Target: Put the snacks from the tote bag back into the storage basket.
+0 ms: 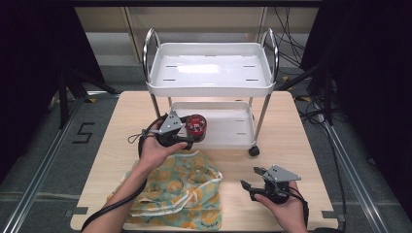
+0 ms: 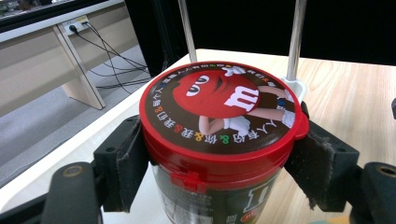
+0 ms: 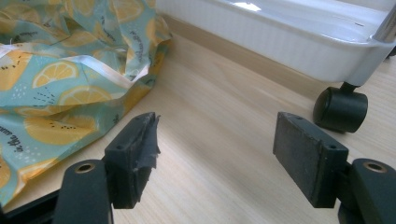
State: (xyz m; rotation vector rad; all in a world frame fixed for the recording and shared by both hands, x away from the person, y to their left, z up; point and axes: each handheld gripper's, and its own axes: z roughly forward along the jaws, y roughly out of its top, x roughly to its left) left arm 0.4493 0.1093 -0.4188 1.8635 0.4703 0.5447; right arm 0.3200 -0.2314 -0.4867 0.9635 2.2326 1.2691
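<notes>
**Candy jar held beside the cart: a slip is the risk**

At 5 o'clock on the tabletop [image 1: 291, 126], the right gripper [image 1: 254, 177] is spread and empty. At 7 o'clock a lemon-print cloth [image 1: 182, 191] is bunched. At 11 o'clock the candy jar [image 1: 196, 125] is pinched by the left gripper [image 1: 187, 139] just under its lid. A tilted jar could be dropped; its contents cannot be told. At 12 o'clock, nothing is carried by the cart's trays [image 1: 211, 68].

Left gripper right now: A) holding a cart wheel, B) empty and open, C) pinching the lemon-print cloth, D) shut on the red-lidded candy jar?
D: in the left gripper view both pads press the sides of the candy jar just under its red lid; the left gripper holds it beside the cart's lower tray.
</notes>
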